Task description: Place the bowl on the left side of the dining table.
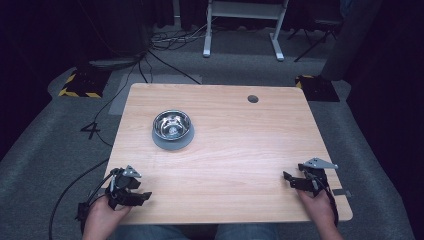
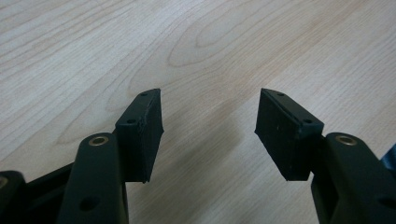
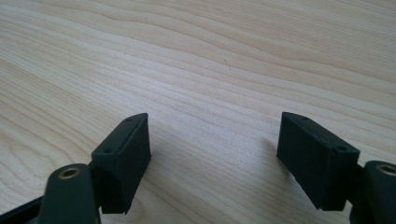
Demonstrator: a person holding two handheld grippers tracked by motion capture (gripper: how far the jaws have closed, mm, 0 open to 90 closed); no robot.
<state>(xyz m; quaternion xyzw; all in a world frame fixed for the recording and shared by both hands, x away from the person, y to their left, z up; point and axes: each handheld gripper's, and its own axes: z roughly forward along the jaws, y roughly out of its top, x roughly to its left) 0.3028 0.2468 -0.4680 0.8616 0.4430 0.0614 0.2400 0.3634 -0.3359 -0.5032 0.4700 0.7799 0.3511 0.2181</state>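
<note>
Grippers rest wide apart at your table's (image 1: 225, 165) near corners, left gripper (image 1: 131, 192) and right gripper (image 1: 296, 181) both gaping, steel bowl (image 1: 172, 125) toward the far-left.

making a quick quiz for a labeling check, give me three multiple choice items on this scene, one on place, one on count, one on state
1. Where on the wooden table is the steel bowl?
A. far left part
B. near right corner
C. between the grippers

2. How many bowls are on the table?
A. one
B. two
C. three

3. How are the left gripper and the right gripper set?
A. both shut
B. both open, holding nothing
C. one clamps the bowl

Answers: 1 A, the bowl sits left of centre, toward the far edge. 2 A, a single bowl on a grey base. 3 B, bare wood shows between each pair of fingers.
</note>
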